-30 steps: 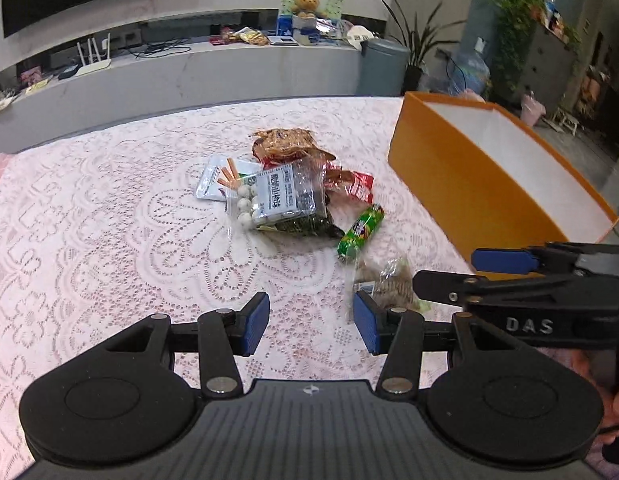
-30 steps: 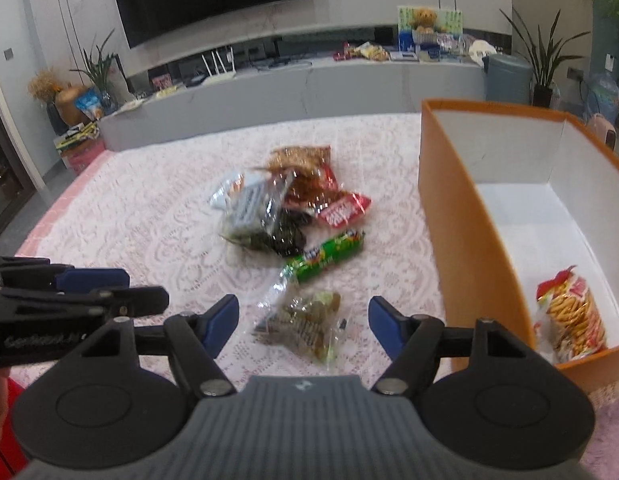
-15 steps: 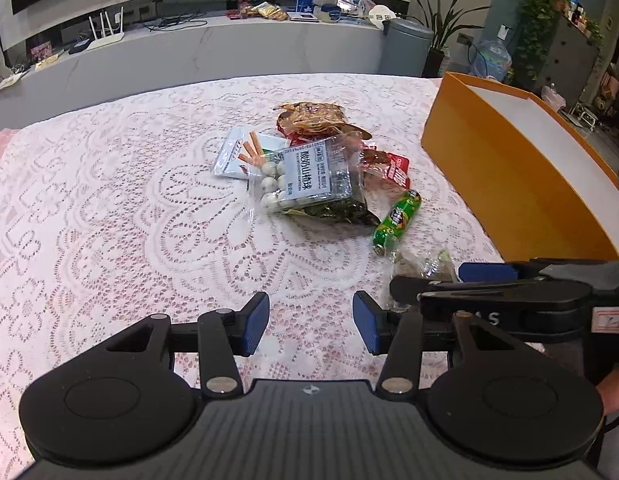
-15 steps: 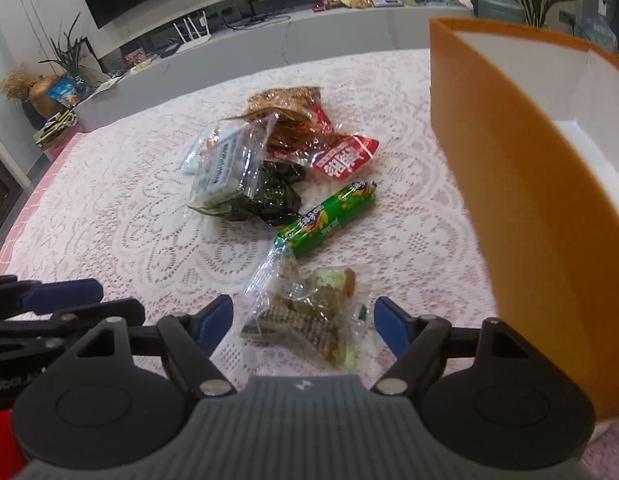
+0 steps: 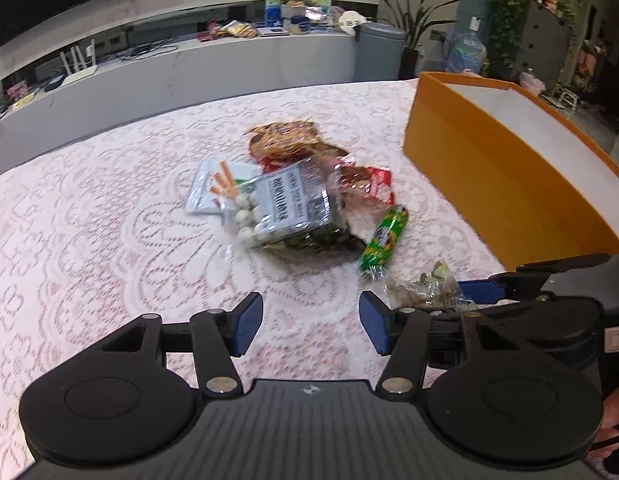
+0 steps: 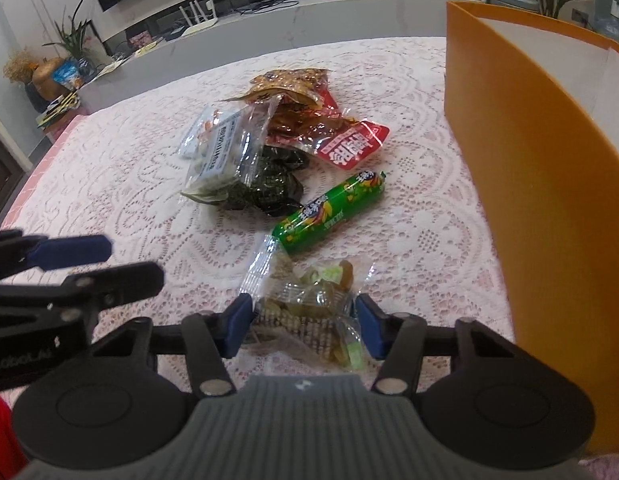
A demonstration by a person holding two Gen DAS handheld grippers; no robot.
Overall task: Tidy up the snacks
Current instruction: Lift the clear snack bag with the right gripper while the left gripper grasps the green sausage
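Cellophane of the clear snack bag (image 6: 309, 312) sits at lower centre of the right wrist view, squeezed between the right gripper (image 6: 305, 326) pads, whose jaws have just been closing; grip the bulk (not loose film), lift clear above the orange box (image 6: 549, 184) wall; left gripper (image 5: 309, 326) gapes empty over the bench (image 5: 89, 240).

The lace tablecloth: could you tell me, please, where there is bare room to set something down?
The tablecloth lies bare left of the snack pile, and in a strip between green roll and orange box. It is crowded at the pile and around the right gripper.
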